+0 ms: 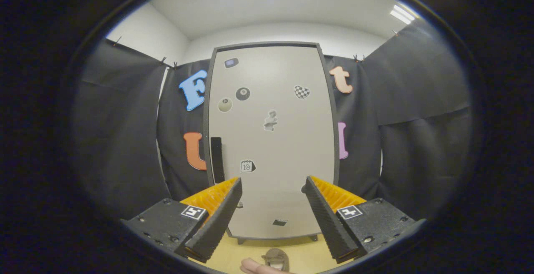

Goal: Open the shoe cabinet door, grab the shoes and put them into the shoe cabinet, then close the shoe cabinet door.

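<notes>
A tall pale shoe cabinet (271, 140) with a dark frame stands upright straight ahead, beyond my fingers. Its door is shut and carries several stickers. A dark vertical handle (216, 159) sits on the door's left edge, just above my left fingertip. My gripper (273, 184) is open, fingers spread wide with nothing between them. On the wooden floor in front of the cabinet's base lies a brownish shoe (276, 259), below and between the fingers. Part of a hand (256, 268) shows beside the shoe.
Black cloth walls close in the cabinet on both sides. The cabinet stands on short feet (241, 240) on a light wooden floor (300, 251). White walls and ceiling lights are above.
</notes>
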`<state>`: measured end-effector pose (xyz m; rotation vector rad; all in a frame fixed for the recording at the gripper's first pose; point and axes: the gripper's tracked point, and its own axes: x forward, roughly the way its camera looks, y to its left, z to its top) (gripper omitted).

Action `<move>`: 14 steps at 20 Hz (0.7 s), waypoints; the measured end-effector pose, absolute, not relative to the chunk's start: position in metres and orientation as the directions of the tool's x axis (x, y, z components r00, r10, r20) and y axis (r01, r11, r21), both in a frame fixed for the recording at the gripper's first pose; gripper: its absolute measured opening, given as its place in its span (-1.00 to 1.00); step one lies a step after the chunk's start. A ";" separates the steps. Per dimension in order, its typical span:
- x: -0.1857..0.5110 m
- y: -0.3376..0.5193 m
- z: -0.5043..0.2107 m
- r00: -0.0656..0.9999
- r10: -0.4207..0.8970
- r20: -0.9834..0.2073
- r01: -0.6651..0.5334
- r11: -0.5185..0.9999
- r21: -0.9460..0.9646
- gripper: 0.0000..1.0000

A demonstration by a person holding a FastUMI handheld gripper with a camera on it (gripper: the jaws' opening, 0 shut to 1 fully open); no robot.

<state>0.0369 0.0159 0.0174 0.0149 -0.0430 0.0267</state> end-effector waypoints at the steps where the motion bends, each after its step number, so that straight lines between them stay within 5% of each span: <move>1: 0.045 0.019 0.019 0.999 0.034 0.039 -0.034 0.999 0.012 0.99; 10: 0.109 0.101 0.046 0.973 0.205 0.102 -0.203 0.979 -0.033 0.98; 14: 0.148 0.130 0.021 0.980 0.200 0.005 -0.199 0.980 -0.027 0.98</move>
